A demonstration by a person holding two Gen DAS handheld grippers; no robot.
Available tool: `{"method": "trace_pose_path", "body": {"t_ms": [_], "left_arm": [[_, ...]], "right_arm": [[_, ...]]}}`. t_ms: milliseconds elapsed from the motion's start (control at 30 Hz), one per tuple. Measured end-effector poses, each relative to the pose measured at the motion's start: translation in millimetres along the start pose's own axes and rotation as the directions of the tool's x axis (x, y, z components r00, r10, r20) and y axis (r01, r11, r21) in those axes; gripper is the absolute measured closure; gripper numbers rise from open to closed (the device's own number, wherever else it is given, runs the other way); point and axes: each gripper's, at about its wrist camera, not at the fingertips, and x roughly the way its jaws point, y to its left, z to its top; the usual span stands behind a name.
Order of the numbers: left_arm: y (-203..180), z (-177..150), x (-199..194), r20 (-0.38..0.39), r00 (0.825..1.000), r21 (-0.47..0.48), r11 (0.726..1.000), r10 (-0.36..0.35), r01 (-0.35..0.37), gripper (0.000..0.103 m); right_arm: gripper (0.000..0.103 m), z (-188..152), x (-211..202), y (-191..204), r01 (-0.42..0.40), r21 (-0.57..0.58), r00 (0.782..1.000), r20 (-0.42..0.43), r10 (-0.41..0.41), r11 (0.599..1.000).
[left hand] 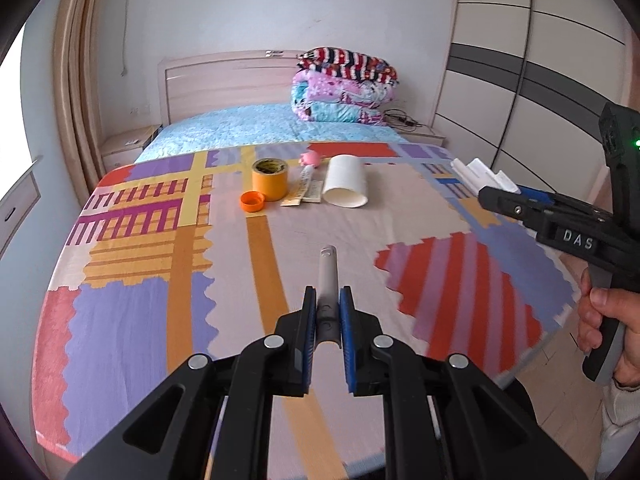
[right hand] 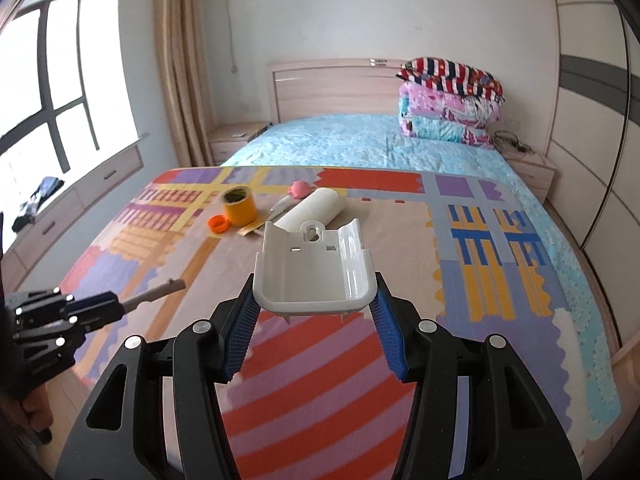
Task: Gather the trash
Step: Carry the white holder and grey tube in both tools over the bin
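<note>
My left gripper point(left hand: 328, 308) is shut on a thin grey stick-like handle point(left hand: 327, 276) and holds it above the patterned bed cover. It also shows at the left of the right wrist view point(right hand: 120, 304) with the grey handle point(right hand: 160, 292) sticking out. My right gripper point(right hand: 316, 308) is shut on a white plastic holder point(right hand: 312, 268), held above the bed; it shows at the right of the left wrist view point(left hand: 486, 194). On the bed lie a white paper cup on its side point(left hand: 346, 180), a yellow tape roll point(left hand: 270, 178), an orange cap point(left hand: 252, 201), a pink toy point(left hand: 311, 158) and flat wrappers point(left hand: 306, 190).
The patterned sheet point(left hand: 160, 280) covers the near half of the bed. Folded quilts point(left hand: 344, 88) are stacked by the headboard. A wardrobe point(left hand: 540, 80) stands at the right, nightstands flank the bed, and a window with a drawer bench point(right hand: 60, 120) is at the left.
</note>
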Motion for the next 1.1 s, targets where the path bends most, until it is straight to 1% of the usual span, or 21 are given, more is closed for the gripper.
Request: {"method": "trace_pose_path", "body": {"t_ms": [267, 367, 467, 633, 733, 900, 1100], "left_arm": [[-24.3, -23.7, -32.4, 0.0, 0.999, 0.075, 0.996, -0.051, 0.051, 0.092], [-31.4, -34.0, -44.2, 0.005, 0.997, 0.091, 0.993, -0.077, 0.077, 0.092], [-35.5, -47.1, -53.7, -0.008, 0.993, 0.097, 0.988, -0.116, 0.117, 0.092], [-41.5, -69.2, -68.4, -0.023, 0.988, 0.1, 0.983, -0.153, 0.155, 0.092], [-46.6, -80.9, -74.5, -0.043, 0.981, 0.109, 0.975, -0.189, 0.193, 0.092], [-54.7, -101.5, -78.3, -0.083, 0.974, 0.13, 0.966, -0.212, 0.222, 0.092], [-56.3, -126.4, -66.1, -0.162, 0.962, 0.129, 0.962, -0.221, 0.242, 0.092]], "right_arm": [[0.049, -32.3, -43.1, 25.1, -0.049, -0.082, 0.999, -0.014, 0.048, 0.995], [0.049, -44.9, -55.5, 29.9, -0.075, -0.085, 0.997, -0.018, 0.074, 0.994], [0.049, -58.6, -61.4, 35.7, -0.105, -0.099, 0.994, -0.04, 0.101, 0.99], [0.049, -85.8, -68.2, 45.6, -0.143, -0.122, 0.988, -0.078, 0.134, 0.982], [0.049, -101.2, -71.6, 53.4, -0.172, -0.126, 0.982, -0.104, 0.16, 0.977], [0.049, -134.9, -73.8, 69.2, -0.224, -0.122, 0.962, -0.188, 0.199, 0.967], [0.049, -165.1, -73.1, 80.7, -0.245, -0.146, 0.942, -0.269, 0.2, 0.958]]}}
